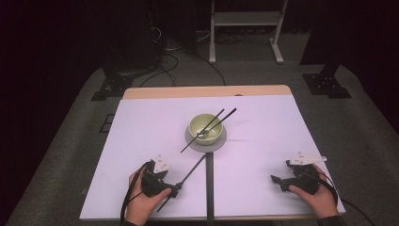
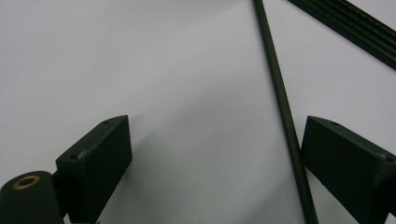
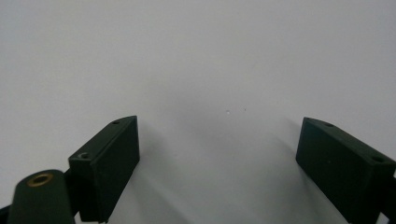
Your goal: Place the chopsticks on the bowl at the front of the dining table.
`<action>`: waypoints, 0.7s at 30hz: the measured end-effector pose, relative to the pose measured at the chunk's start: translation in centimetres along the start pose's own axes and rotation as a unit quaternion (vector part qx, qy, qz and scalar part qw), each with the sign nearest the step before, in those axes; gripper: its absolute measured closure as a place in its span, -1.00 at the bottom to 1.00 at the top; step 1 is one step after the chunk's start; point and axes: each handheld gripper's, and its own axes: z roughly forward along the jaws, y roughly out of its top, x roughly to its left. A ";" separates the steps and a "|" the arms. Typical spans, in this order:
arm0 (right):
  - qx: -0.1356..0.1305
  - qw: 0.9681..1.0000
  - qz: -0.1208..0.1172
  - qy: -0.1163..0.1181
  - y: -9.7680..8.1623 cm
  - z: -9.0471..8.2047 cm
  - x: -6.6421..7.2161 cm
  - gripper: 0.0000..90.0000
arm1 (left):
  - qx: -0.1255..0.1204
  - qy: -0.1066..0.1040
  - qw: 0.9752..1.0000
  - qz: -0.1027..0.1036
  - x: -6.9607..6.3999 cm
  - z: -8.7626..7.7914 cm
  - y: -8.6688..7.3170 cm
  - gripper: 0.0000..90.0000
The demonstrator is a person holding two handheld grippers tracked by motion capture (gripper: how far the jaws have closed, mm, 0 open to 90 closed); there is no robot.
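Note:
A pale green bowl (image 1: 205, 127) stands on a grey saucer (image 1: 190, 141) at the table's middle. Two black chopsticks (image 1: 226, 115) lie slanted across the bowl. A third black chopstick (image 1: 188, 176) lies flat on the white table, running from near the saucer down to my left gripper (image 1: 175, 189). In the left gripper view that chopstick (image 2: 280, 98) passes between the wide-apart jaws of the left gripper (image 2: 217, 126), close beside the right-hand jaw. My right gripper (image 1: 281, 172) rests low at the front right. It is open (image 3: 219, 121) over bare white table, with nothing between its jaws.
A narrow black ribbed strip (image 1: 209, 188) runs from the saucer to the table's front edge, just right of the loose chopstick, and shows again as a strip (image 2: 350, 28). A wooden band (image 1: 207, 91) marks the far edge. Cables and a white frame (image 1: 244, 19) stand beyond.

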 end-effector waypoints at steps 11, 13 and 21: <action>0.000 1.000 0.000 0.000 0.0 0.0 0.0 -0.73 | 0.003 0.013 1.000 -0.011 1.4 -0.6 -0.6 -0.82; 0.000 1.000 0.000 0.000 0.0 0.0 0.0 -0.73 | 0.001 0.013 1.000 -0.012 1.5 -0.6 -0.7 -0.82; 0.000 1.000 0.000 0.000 0.0 0.0 0.0 -0.73 | -0.001 0.015 1.000 -0.012 1.5 -0.6 -0.8 -0.87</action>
